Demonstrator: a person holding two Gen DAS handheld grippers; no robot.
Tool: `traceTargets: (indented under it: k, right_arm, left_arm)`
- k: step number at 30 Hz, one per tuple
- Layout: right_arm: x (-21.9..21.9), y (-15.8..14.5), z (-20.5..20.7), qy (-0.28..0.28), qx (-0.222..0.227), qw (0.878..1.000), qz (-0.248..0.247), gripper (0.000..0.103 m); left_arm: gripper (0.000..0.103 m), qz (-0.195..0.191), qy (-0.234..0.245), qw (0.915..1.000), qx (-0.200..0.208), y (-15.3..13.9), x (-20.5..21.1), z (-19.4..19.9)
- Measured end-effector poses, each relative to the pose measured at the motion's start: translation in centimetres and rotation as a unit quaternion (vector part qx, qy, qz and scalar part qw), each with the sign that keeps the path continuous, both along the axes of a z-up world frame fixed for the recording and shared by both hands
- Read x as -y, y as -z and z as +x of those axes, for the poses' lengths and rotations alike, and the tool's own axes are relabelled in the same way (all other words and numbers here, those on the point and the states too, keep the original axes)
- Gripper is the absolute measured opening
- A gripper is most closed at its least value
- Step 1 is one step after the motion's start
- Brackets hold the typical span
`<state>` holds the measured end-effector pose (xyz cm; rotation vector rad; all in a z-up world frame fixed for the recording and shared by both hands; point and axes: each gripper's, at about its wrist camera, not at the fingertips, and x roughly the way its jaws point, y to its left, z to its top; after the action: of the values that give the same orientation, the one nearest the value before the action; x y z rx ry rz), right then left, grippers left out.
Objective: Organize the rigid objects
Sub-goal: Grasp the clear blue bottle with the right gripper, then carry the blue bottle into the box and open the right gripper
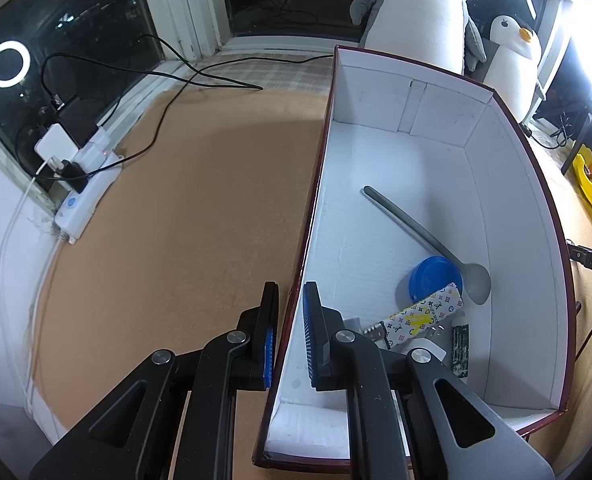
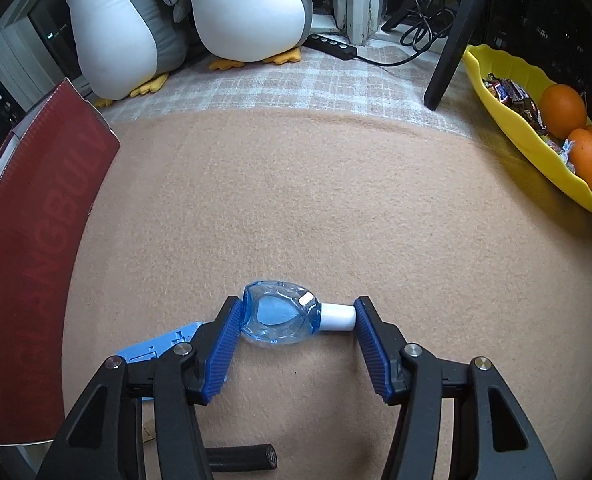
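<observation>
My right gripper (image 2: 298, 336) brackets the blue bottle (image 2: 279, 318) lengthwise on the table (image 2: 336, 200), barely touching; squeezing end-to-end could squirt it sideways. My left gripper (image 1: 291, 336) clamps the box wall (image 1: 302, 280).

- Left wrist camera: mounted behind the left gripper (image 1: 289, 336), aimed steeply down and forward, close above the box (image 1: 516, 208) wall and tan mat (image 1: 199, 208), facing the window.
- Right wrist camera: mounted behind the right gripper (image 2: 298, 340), aimed steeply down, close above the mat.
- Shared: box, mat, plush penguins (image 1: 424, 12), yellow tray (image 2: 508, 128).
</observation>
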<state>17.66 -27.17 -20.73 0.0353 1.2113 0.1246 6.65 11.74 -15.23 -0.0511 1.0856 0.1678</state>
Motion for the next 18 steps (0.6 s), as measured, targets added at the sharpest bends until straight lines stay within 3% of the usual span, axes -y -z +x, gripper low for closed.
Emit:
traceTargets:
  k: [10, 18]
  right_arm:
    - [-1.5, -5.7, -0.9, -0.017, 0.058, 0.998, 0.013, 0.053]
    - [-8.8, -12.5, -1.7, -0.097, 0.122, 0.987, 0.028, 0.053]
  left_arm:
    - [0.010, -0.014, 0.002, 0.9999, 0.009, 0.0, -0.2, -0.3]
    - [0.010, -0.025, 0.008, 0.9994, 0.020, 0.0, -0.4, -0.5]
